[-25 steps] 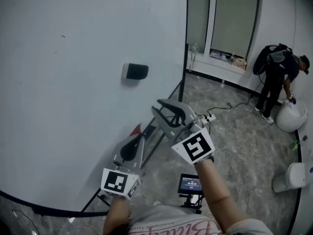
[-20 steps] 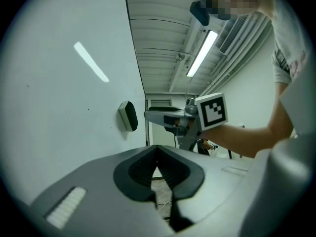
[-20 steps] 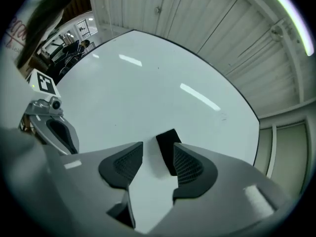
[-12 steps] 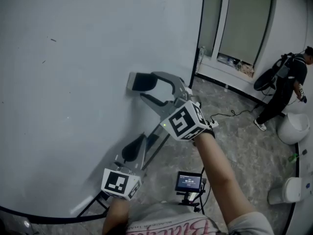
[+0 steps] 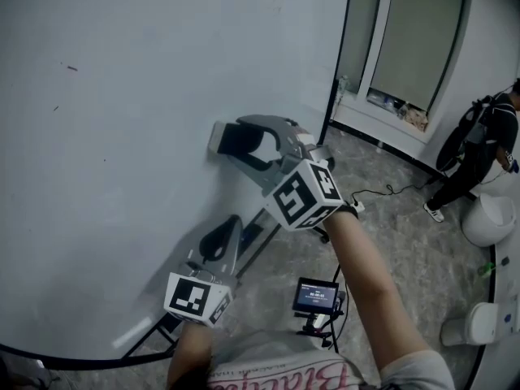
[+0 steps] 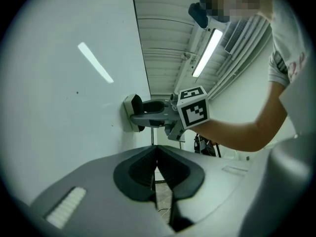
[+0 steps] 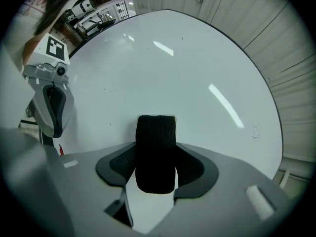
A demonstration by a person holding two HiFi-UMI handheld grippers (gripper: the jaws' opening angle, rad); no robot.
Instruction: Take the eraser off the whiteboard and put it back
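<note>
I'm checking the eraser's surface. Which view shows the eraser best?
Right gripper view: the eraser sits large and central, its dark textured face clear. Head view shows it side-on against the whiteboard; left gripper view shows it small and distant.

Glossy board, fuzzy eraser
Whiteboard [image 5: 122, 136] smooth and glossy; eraser [image 7: 156, 152] face black, rough cloth; floor [image 5: 406, 242] veined, polished stone.

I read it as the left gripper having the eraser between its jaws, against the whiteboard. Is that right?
Wrong gripper. The right gripper has the eraser between its jaws, which have just been closing on it, against the whiteboard; the right gripper view shows it. The left gripper is shut and empty.
</note>
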